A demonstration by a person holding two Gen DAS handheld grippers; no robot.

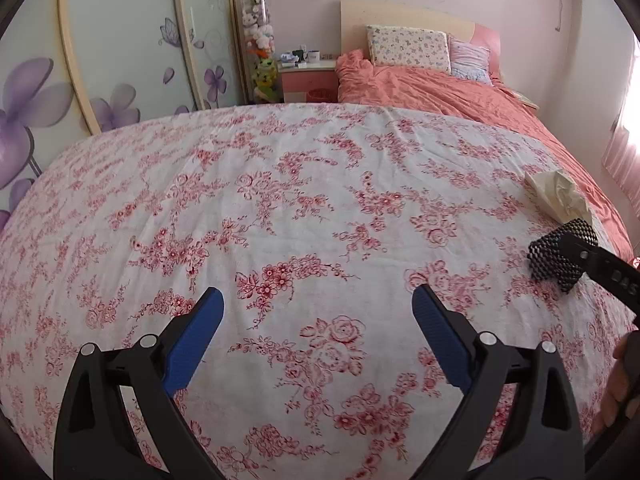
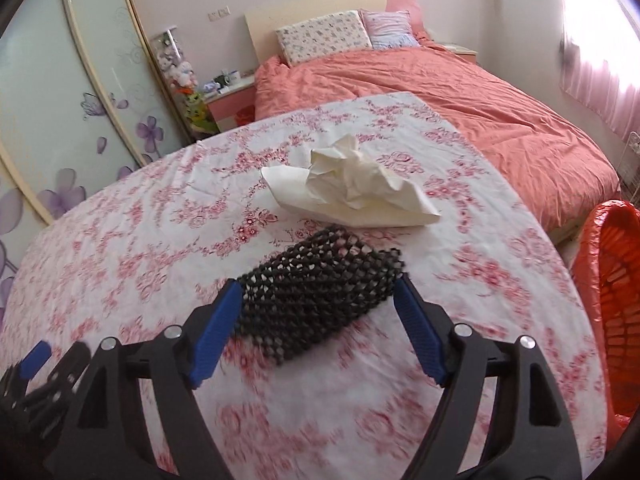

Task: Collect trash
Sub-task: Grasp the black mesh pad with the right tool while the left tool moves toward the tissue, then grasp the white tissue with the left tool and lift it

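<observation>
The black mesh piece (image 2: 320, 296) is lying on the floral-cloth table (image 2: 120, 240), with the crumpled paper tissue (image 2: 352, 188) resting just beyond it, apparently touching or nearly so. The mesh piece is being bracketed by the right gripper (image 2: 320, 300): the jaws are standing fairly wide, one blue pad (image 2: 218, 340) touching or nearly touching its left end, the other pad standing just clear of its right end, so no firm hold is being shown. The left gripper (image 1: 318, 308) is being held over bare cloth, its jaws wide and nothing between them; from its view the mesh piece (image 1: 556, 256) and the tissue (image 1: 560, 196) are being seen far to the right. An orange basket (image 2: 608, 280) is standing beside the table's right edge, probably the receptacle. For a sound grasp, the jaws are best being lowered level with the table and centred on the mesh before closing, so that the cloth is not being pinched and the tissue not being dragged along.
</observation>
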